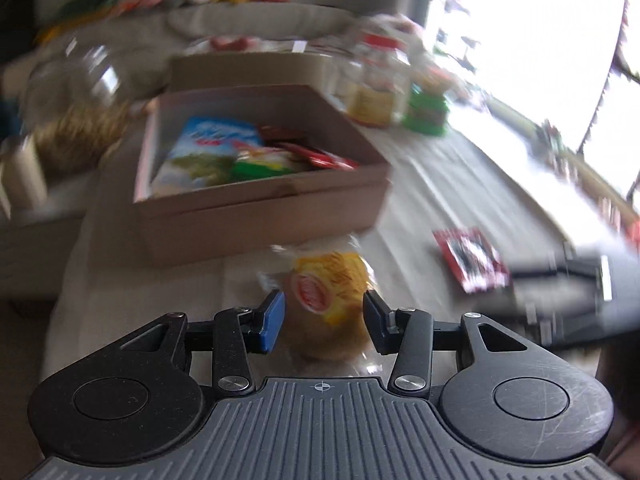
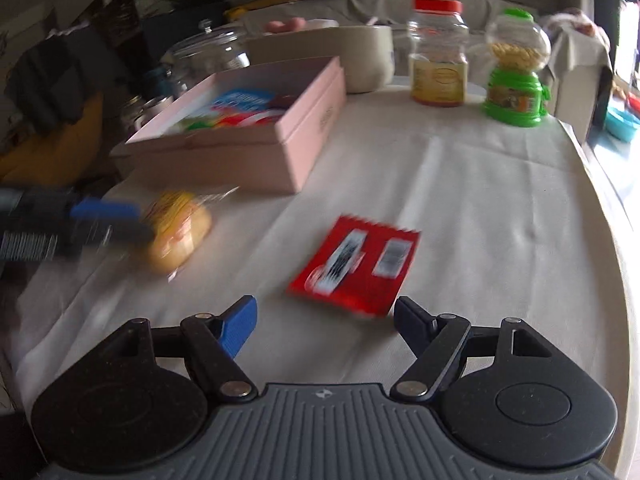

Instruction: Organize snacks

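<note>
From the left wrist, the left gripper (image 1: 324, 312) straddled a wrapped yellow bun (image 1: 332, 296) lying just in front of the pink box (image 1: 260, 208), its jaws part open with the bun between them; blur hid whether the pads pressed it. From the right wrist, the right gripper (image 2: 324, 320) hung with jaws wide apart and empty, a red packet (image 2: 356, 264) flat on the cloth straight ahead, in front of the box and to its right, long axis running away from the jaws, nearer this hand.
</note>
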{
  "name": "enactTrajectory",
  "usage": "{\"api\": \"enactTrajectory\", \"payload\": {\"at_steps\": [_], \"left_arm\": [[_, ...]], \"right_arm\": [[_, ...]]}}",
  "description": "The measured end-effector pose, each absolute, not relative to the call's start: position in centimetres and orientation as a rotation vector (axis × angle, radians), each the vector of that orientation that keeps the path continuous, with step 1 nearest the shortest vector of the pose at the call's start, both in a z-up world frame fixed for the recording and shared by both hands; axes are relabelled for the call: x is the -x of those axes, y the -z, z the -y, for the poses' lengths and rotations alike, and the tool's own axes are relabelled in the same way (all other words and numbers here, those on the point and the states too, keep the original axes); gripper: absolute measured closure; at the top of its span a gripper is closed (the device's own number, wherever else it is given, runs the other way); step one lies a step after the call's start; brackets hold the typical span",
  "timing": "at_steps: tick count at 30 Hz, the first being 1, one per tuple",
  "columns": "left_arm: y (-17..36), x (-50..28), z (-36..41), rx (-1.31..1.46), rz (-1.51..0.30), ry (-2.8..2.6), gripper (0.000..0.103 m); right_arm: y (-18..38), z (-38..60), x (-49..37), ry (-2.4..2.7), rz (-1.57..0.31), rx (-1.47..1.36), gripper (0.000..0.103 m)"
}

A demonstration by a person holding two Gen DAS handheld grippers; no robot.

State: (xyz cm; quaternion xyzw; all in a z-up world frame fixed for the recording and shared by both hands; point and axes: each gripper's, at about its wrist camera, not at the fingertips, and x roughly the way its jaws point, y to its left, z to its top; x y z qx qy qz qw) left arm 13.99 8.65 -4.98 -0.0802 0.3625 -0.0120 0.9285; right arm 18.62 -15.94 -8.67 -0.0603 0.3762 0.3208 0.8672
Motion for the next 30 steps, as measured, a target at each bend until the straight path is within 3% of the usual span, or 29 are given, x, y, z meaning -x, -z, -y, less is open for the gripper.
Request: {"api": "enactTrajectory", "payload": {"at_steps": [8,15,30], "left_arm": [[5.4,-16.3,-8.2,0.192,-0.744,0.007,0.055],[6.2,-16.2,-4.4,0.065,-0.764,0.181,0.041],[6.5,-15.4,-4.6,0.004,-0.759,0.126,0.036]], "right_arm": [[9.3,17.0,-16.7,-0.491,-0.693,0.178,0.024],[9.7,17.8,-17.6,-0.451,-0.724,0.111,0.019],[9.9,17.5,-17.7,-0.422,-0.734,0.119,0.010]]}}
